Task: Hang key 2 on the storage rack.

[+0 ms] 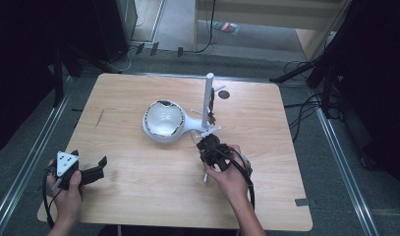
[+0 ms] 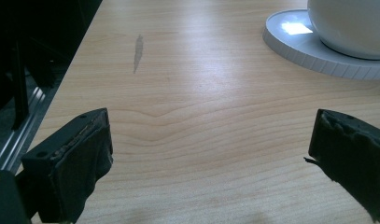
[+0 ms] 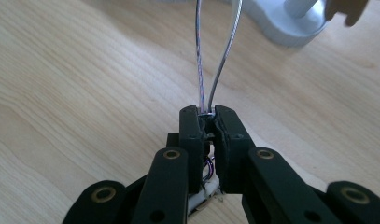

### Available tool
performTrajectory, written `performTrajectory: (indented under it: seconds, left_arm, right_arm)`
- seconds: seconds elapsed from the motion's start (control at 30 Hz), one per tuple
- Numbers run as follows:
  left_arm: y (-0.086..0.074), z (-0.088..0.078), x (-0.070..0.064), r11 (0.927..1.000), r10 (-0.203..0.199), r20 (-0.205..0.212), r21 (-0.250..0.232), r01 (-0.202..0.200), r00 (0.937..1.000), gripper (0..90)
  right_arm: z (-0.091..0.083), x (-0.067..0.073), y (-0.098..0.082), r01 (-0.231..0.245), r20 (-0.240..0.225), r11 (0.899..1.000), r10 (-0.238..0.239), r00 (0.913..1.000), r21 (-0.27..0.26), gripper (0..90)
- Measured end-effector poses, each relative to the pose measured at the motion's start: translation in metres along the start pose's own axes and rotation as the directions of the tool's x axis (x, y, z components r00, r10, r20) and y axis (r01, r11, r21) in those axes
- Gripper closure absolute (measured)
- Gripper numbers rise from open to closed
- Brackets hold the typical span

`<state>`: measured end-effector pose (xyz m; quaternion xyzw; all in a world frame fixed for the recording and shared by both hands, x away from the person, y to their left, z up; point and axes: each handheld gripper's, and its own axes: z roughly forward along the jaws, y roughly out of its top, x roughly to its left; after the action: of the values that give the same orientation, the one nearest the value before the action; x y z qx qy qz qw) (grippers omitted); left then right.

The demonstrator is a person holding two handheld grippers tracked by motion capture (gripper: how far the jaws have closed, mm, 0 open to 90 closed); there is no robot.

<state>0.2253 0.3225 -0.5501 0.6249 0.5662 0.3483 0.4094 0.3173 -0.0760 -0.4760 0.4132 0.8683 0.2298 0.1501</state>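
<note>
So the right gripper (image 3: 207, 112) has its jaws clamped tight on a thin loop of cord or wire (image 3: 215, 51), silvery with a purplish braided look on one strand. In the right gripper view the two strands rise out of the pinch point and run up toward the white base of the stand (image 3: 290, 23). A bit of white stuff with tiny coloured wires sits lower down between the jaws (can't tell what it is exactly).

From the high view, that right gripper (image 1: 203, 143) is sitting just in front of the white stand (image 1: 206, 101), which has an upright post with little pegs sticking out. Some small dark bits hang on the pegs, too small to tell what they are. Joined to the same base, to the left, is a white bowl (image 1: 163, 120) with a dark-edged rim.

The left gripper (image 1: 101, 164) rests near the front left corner of the wooden table (image 1: 138, 187), well apart from everything. Its jaws stand wide apart with nothing between them, just bare wood, and the bowl's (image 2: 351, 28) ribbed base (image 2: 309, 51) shows off to the upper right.
</note>
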Motion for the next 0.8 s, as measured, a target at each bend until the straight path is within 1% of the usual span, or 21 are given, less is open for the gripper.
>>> performTrajectory:
  seconds: [0.07,0.27,0.47,0.5,0.67,0.8]
  left_arm:
    - [0.0,0.0,0.0,1.0,-0.002,0.0,0.0,0.002,1.0,0.0]
    - [0.0,0.0,0.0,1.0,-0.004,0.002,0.002,0.004,1.0,0.0]
    - [0.0,0.0,0.0,1.0,-0.004,0.002,0.0,0.004,1.0,0.0]
    - [0.0,0.0,0.0,1.0,-0.004,0.002,0.0,0.004,1.0,0.0]
    - [0.0,0.0,0.0,1.0,-0.007,0.001,-0.002,0.007,1.0,0.0]
    - [0.0,0.0,0.0,1.0,-0.006,0.0,-0.002,0.006,1.0,0.0]
  right_arm:
    - [-0.004,0.0,0.0,-0.007,0.009,1.0,0.007,0.9999,-0.03,83.5]
    - [-0.013,-0.001,0.0,-0.031,0.002,0.995,0.031,0.9995,-0.099,83.6]
    - [-0.022,-0.001,0.0,-0.043,0.009,0.984,0.046,0.9989,-0.17,83.6]
    - [-0.024,0.0,0.0,-0.047,0.013,0.981,0.051,0.9986,-0.189,83.6]
    - [-0.03,0.001,-0.002,-0.064,0.029,0.966,0.073,0.9969,-0.251,83.6]
    - [-0.035,0.0,-0.003,-0.077,0.044,0.948,0.095,0.9944,-0.308,83.6]
